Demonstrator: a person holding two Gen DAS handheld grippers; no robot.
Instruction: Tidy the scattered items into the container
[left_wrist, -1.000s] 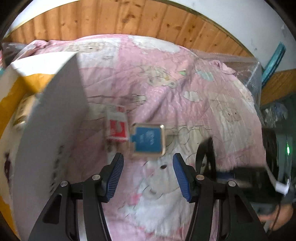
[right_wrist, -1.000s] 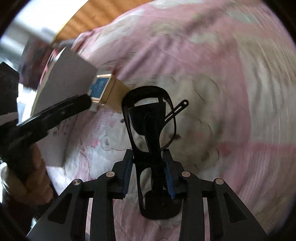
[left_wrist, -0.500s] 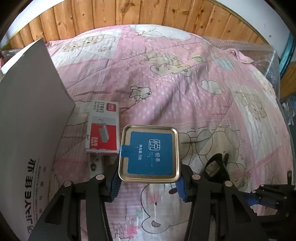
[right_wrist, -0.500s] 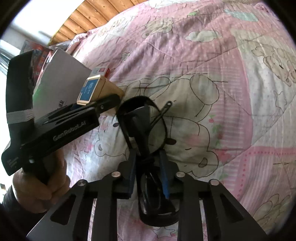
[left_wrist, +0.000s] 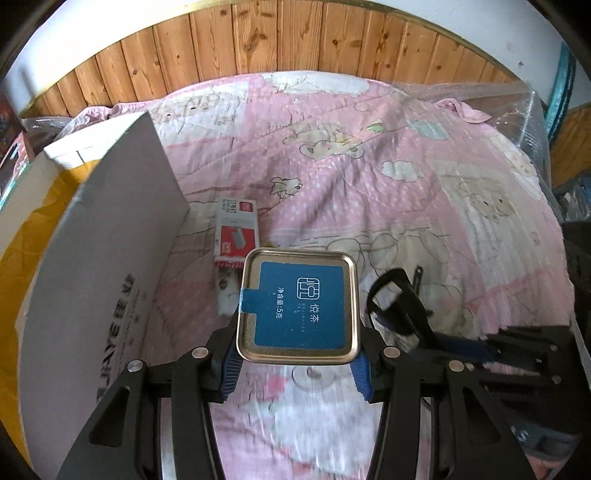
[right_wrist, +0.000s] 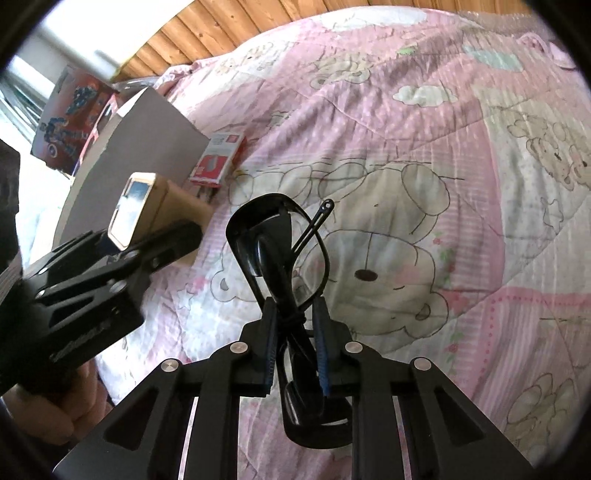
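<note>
1. A pink bear-print quilt (left_wrist: 388, 192) covers the bed below wood panelling.
2. The container (left_wrist: 99, 258), a white box, stands left of the left gripper (left_wrist: 297, 363), the nearer one, which clamps a square tin (left_wrist: 299, 312).
3. The staple box (left_wrist: 236, 236) lies ahead-left.
4. The right gripper (right_wrist: 295, 354) pinches black glasses (right_wrist: 277, 251), lengthwise along its fingers.

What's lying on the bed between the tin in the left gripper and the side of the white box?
A small red and white staples box lies on the quilt between the tin and the white box, in the left wrist view.
</note>
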